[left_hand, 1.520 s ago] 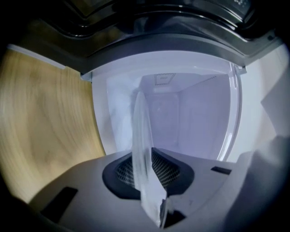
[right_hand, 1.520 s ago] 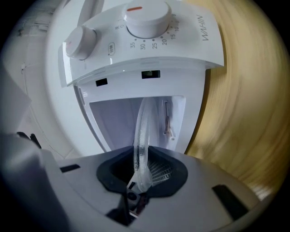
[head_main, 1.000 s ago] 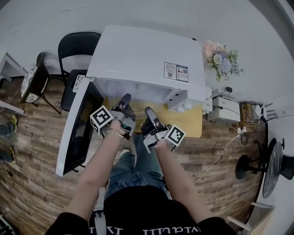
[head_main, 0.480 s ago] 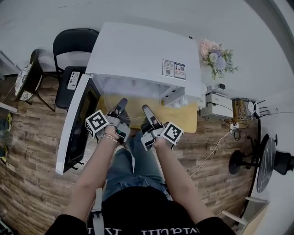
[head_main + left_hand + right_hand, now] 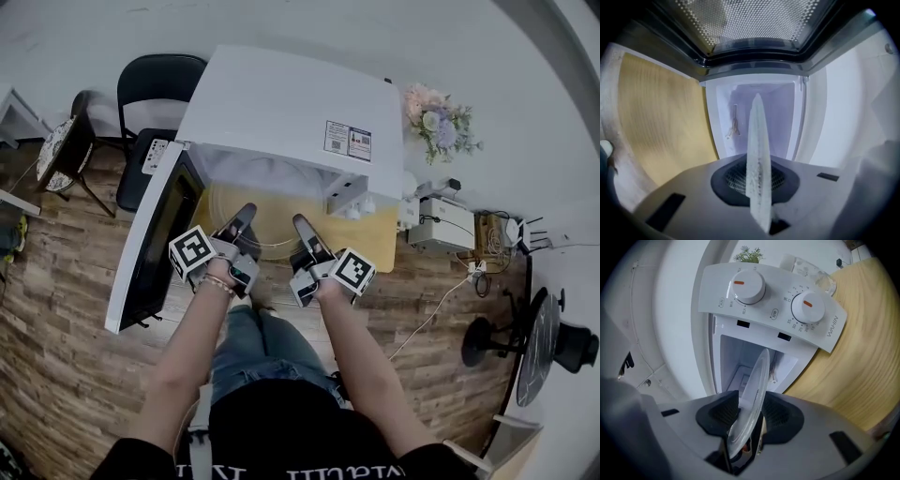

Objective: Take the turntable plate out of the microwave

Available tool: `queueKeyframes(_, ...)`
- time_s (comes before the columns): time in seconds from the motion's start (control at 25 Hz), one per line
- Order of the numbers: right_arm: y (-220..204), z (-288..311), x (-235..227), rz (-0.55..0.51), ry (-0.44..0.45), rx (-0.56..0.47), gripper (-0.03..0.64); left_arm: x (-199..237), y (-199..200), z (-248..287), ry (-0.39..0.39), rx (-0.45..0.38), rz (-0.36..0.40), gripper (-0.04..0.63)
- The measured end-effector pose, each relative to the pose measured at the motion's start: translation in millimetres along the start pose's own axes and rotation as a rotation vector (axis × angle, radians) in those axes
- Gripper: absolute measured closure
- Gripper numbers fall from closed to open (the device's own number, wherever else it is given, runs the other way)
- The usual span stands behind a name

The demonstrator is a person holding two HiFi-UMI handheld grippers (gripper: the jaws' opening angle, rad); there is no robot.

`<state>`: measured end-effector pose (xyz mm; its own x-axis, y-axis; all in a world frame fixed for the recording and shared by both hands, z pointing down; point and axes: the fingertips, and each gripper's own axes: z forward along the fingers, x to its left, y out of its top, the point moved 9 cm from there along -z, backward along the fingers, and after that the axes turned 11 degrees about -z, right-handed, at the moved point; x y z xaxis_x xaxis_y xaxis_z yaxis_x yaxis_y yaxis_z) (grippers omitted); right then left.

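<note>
The white microwave [image 5: 291,103] stands with its door [image 5: 155,244] swung open to the left. The clear glass turntable plate [image 5: 272,208] lies level in the cavity mouth, its front rim over the wooden table [image 5: 380,242]. My left gripper [image 5: 244,217] is shut on the plate's left front rim; the plate [image 5: 757,154] shows edge-on between the left gripper's [image 5: 759,183] pads. My right gripper [image 5: 302,227] reaches the right front rim. In its own view the plate [image 5: 752,390] stands between the jaws of the right gripper [image 5: 749,417], which have just been closing, with a gap still showing beside the glass.
The control panel with two dials [image 5: 773,301] is right of the cavity. A black chair [image 5: 155,89] stands behind the open door. Flowers [image 5: 441,122] and a white box with cables [image 5: 441,225] sit to the right. A black round stand [image 5: 539,347] is on the wooden floor.
The left gripper has drawn back a little toward me with the plate's rim, and more of the plate shows outside the cavity. The right gripper has stayed in place and rolled slightly.
</note>
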<state>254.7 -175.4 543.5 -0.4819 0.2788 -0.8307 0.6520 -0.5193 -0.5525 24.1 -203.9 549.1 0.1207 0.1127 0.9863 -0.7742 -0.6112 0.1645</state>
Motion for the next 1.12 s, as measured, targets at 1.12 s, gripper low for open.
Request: queueKeyframes(1.12,-6.2,-66.5,64.4,-0.226,0.125,0.099,0.518,-32.2,-79.5,-79.4,-0.055,0.059,0.120,0.563)
